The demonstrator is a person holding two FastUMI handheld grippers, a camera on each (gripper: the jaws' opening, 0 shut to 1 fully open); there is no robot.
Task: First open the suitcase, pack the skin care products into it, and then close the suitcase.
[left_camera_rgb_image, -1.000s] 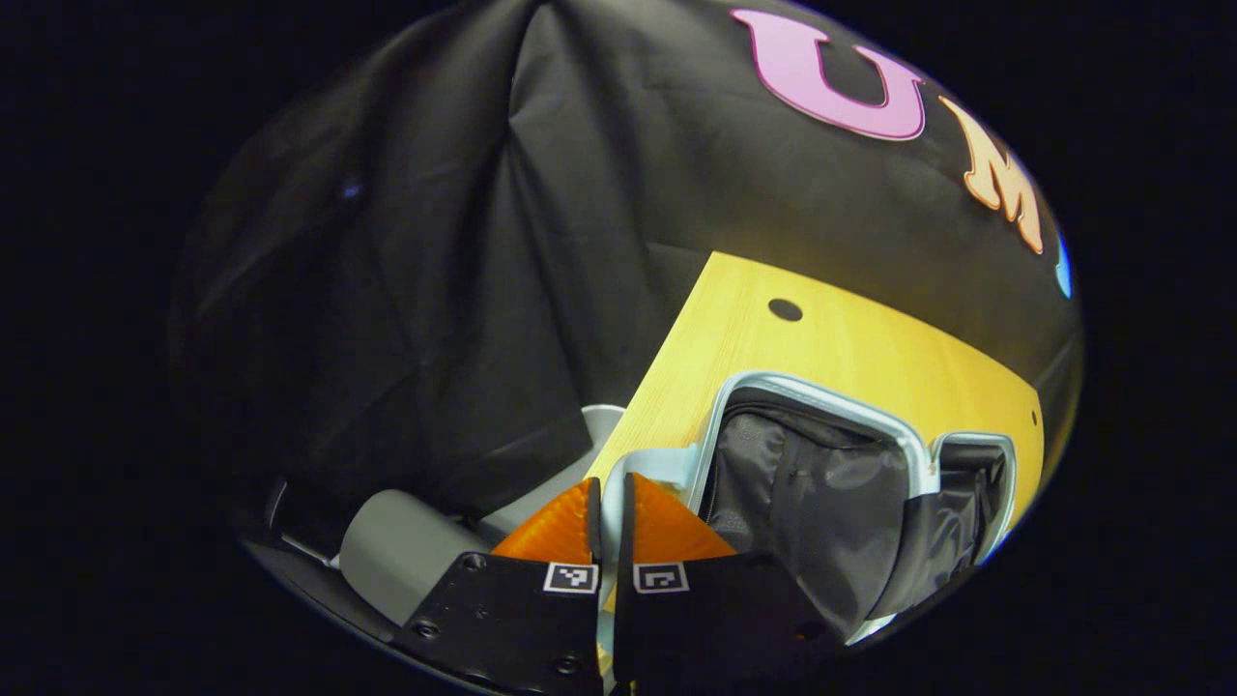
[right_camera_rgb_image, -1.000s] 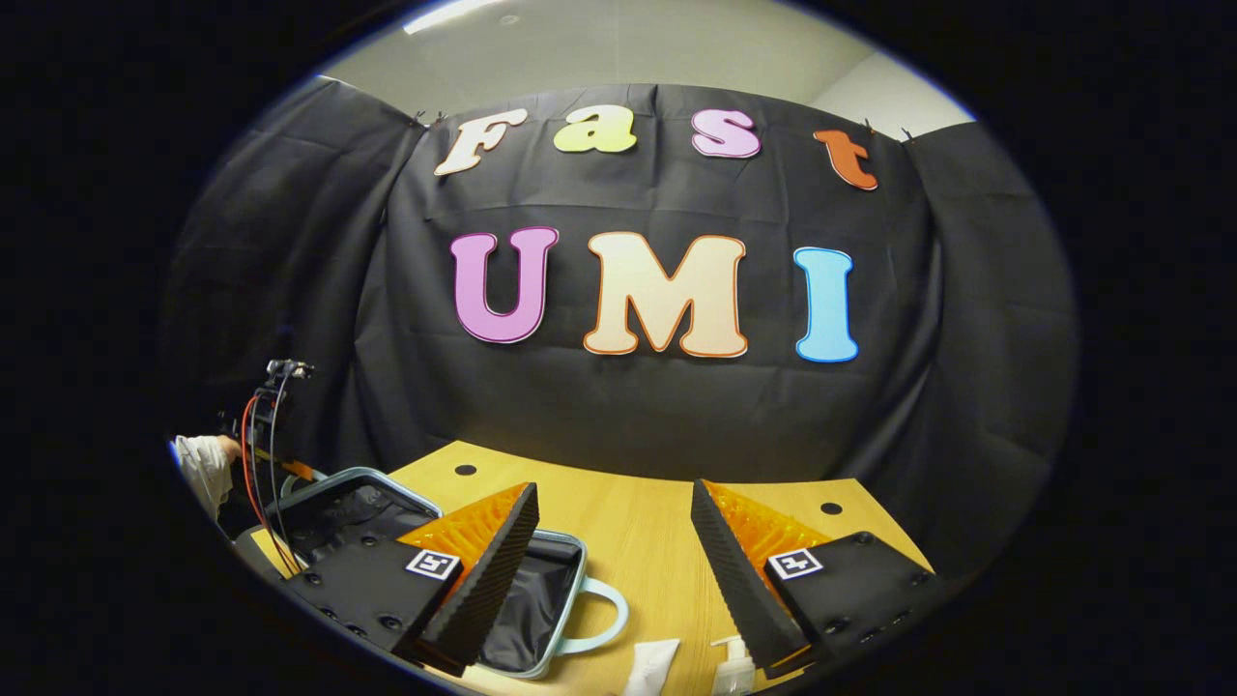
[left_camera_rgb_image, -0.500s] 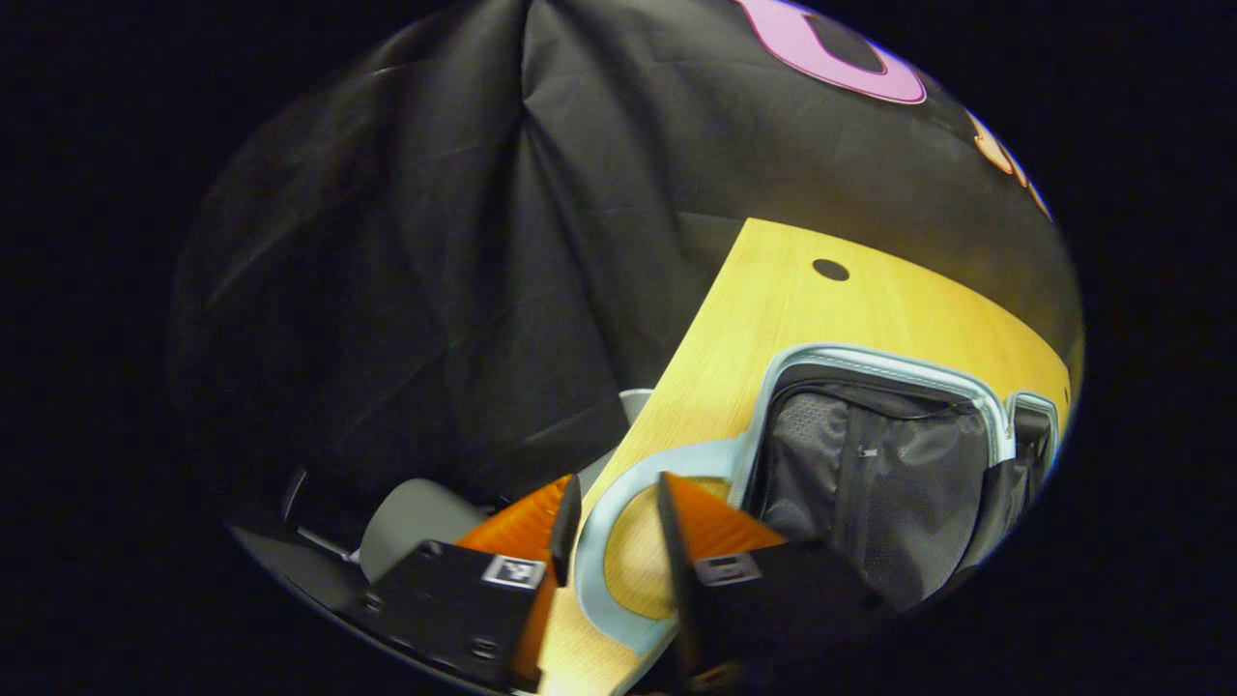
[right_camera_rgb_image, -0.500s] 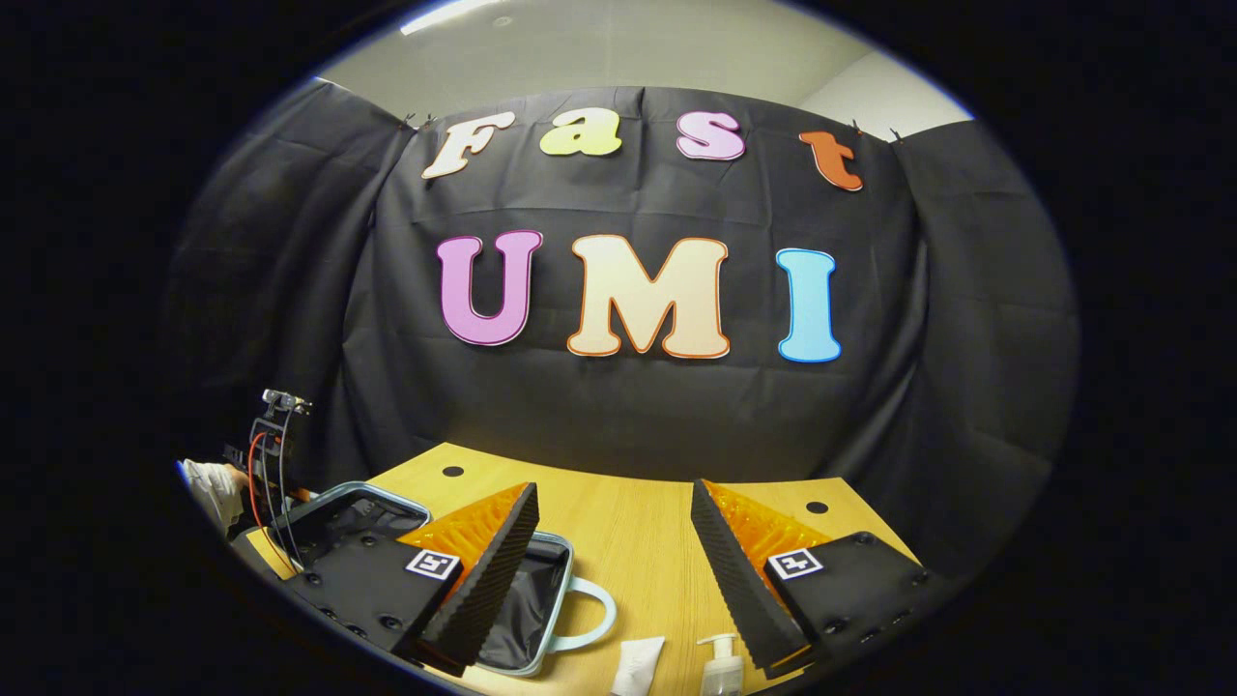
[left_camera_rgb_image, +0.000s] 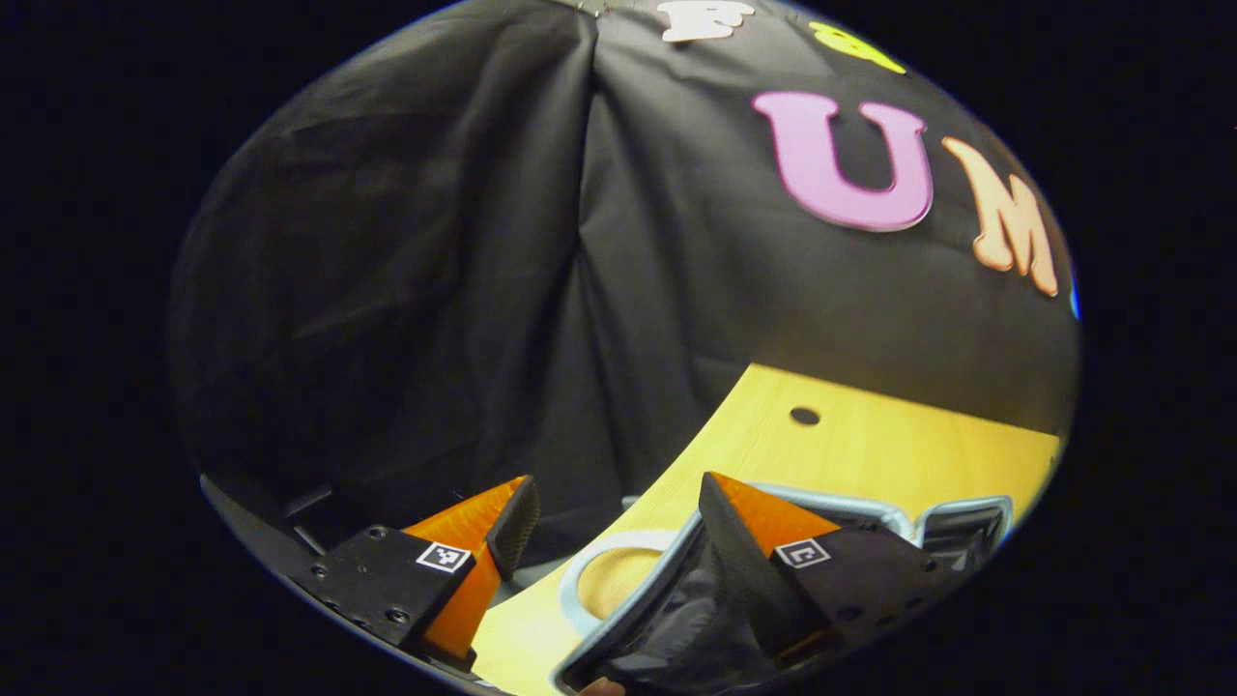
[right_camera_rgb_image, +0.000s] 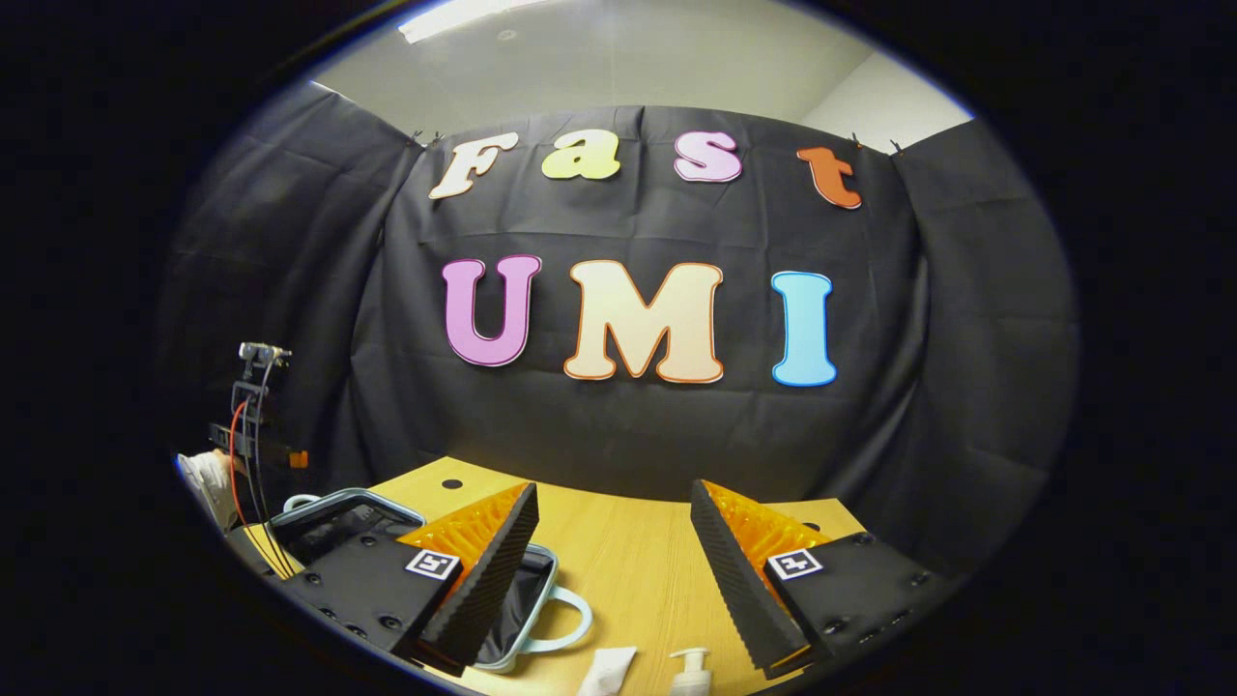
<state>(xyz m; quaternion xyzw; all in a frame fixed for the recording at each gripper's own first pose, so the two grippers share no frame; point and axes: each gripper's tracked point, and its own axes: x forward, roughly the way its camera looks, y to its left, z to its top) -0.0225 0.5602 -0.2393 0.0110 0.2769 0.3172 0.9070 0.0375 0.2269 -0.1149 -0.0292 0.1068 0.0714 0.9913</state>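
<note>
The suitcase (left_camera_rgb_image: 870, 510) lies open on the wooden table (left_camera_rgb_image: 870, 449), with a pale blue rim and dark lining (left_camera_rgb_image: 676, 619). Its pale blue handle (left_camera_rgb_image: 578, 572) rests on the table below my left gripper (left_camera_rgb_image: 614, 503), which is open and holds nothing. In the right gripper view the suitcase (right_camera_rgb_image: 338, 496) sits at the left, its other handle (right_camera_rgb_image: 578, 623) pointing to the table's middle. A white tube (right_camera_rgb_image: 607, 669) and a white pump bottle (right_camera_rgb_image: 688, 669) stand at the near edge. My right gripper (right_camera_rgb_image: 614, 498) hovers open above the table, empty.
The black cloth wall closes the back and sides. A person's sleeve (right_camera_rgb_image: 205, 478) and a cabled device (right_camera_rgb_image: 253, 406) show at the far left of the right gripper view. Bare table (right_camera_rgb_image: 628, 561) lies between the suitcase and the right edge.
My left gripper was shut on the suitcase handle; it has let go, opened wide and lifted away. The right gripper has barely moved, tilting slightly upward.
</note>
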